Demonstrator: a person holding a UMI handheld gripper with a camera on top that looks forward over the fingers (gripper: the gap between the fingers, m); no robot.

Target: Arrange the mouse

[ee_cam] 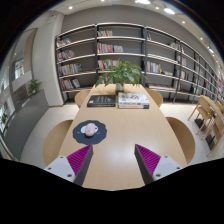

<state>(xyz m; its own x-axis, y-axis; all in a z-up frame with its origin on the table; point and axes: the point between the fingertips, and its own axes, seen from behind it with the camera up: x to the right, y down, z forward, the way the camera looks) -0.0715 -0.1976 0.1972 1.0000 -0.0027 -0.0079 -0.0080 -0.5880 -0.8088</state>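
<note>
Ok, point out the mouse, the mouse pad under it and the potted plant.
mouse (91, 129), gripper view, middle of its pale top.
mouse pad (78, 136), gripper view, bare dark part beside the mouse.
potted plant (123, 72), gripper view, its green leaves.

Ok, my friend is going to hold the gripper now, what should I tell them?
Gripper: open, holding nothing, above the near end of the wooden table.
Mouse: light-coloured, sitting on the dark round mouse pad, ahead of the left finger and apart from it.
Far end of the table: a keyboard, a stack of books and a potted plant.
Done: nothing shows as grabbed yet.
Left: reach the mouse, grip it, arrange it.
</note>
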